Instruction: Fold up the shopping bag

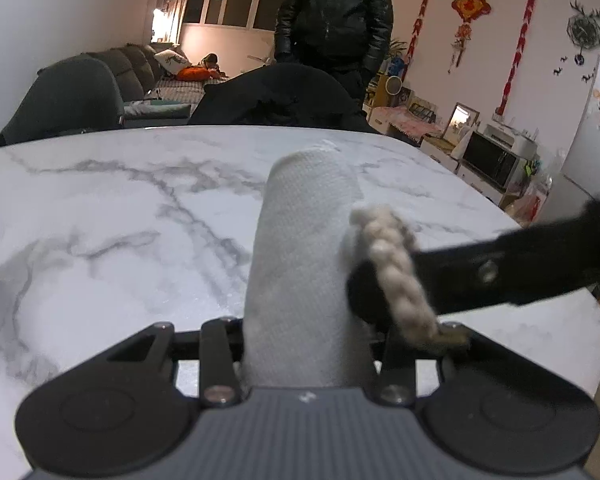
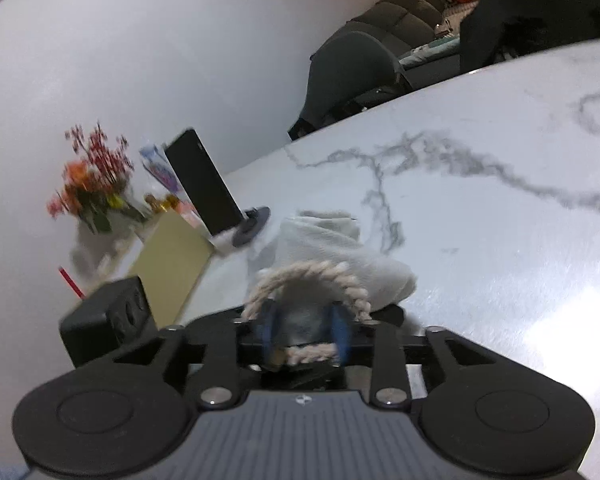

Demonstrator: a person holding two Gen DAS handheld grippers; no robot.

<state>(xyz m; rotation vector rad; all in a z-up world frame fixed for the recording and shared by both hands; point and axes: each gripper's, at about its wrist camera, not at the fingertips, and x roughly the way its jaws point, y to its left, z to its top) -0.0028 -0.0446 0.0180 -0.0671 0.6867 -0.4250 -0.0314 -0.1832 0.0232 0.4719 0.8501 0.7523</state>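
Two of my hand-held grippers meet at the rolled bag (image 1: 304, 264): left hand-held gripper (image 1: 306, 344) hugs it lengthwise, pointing up the frame; right hand-held gripper (image 2: 306, 332) pinches the rope handle (image 2: 306, 276) crosswise.

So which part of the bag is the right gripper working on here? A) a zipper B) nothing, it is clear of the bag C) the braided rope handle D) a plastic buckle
C: the right gripper has the braided rope handle looped around its fingertips, against the rolled white bag.
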